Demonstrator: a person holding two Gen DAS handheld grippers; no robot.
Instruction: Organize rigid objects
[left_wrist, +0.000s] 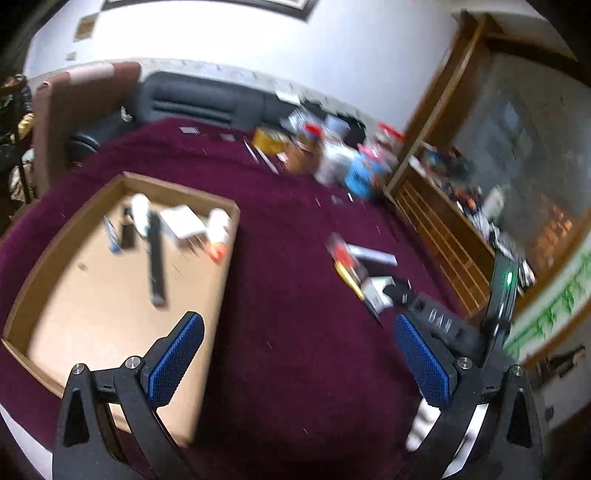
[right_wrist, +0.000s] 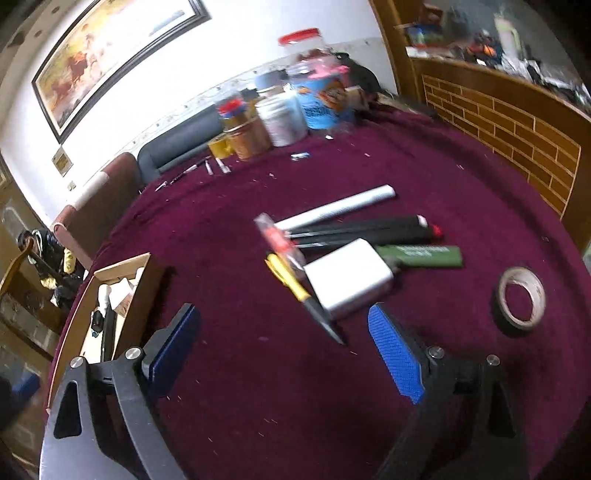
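Left wrist view: the left tool (left_wrist: 299, 354) stands with its 2 blue pads (left_wrist: 176, 360) wide apart and nothing between them, over the maroon cloth of the worktop (left_wrist: 288, 229). A wide bare strip of cloth runs up the middle of the frame, between the shallow cardboard tray (left_wrist: 59, 240) at the left and a loose pile of objects (left_wrist: 364, 269) at centre right. The tray's near corner lies just under the left pad; its right wall borders the bare strip. Inside the tray, gathered toward its far end, lie a long black bar (left_wrist: 156, 262), a white box (left_wrist: 183, 221), 2 white rounded items and a small blue piece, all blurred; the near half of its floor is bare. The other tool, black, shows at the right edge beside the pile. Jars and tubs (left_wrist: 332, 155) crowd the far edge of the worktop at upper centre.

Right wrist view: the right tool (right_wrist: 284, 352) also has its pads apart, gripping nothing. The pile lies just above it at centre: a silver box (right_wrist: 349, 282), a yellow-and-black pen (right_wrist: 299, 291) whose tip reaches between the pads, a white tube (right_wrist: 336, 210), black sticks (right_wrist: 365, 229), a green bar (right_wrist: 421, 256) and a clear packet with red (right_wrist: 277, 236). A roll of tape (right_wrist: 521, 299) lies flat, apart, at the right. Bare cloth fills the lower frame and the stretch left of the pile to the tray (right_wrist: 129, 295) at the worktop's left edge. A brick-patterned wooden counter (right_wrist: 498, 122) stands close along the upper right edge.
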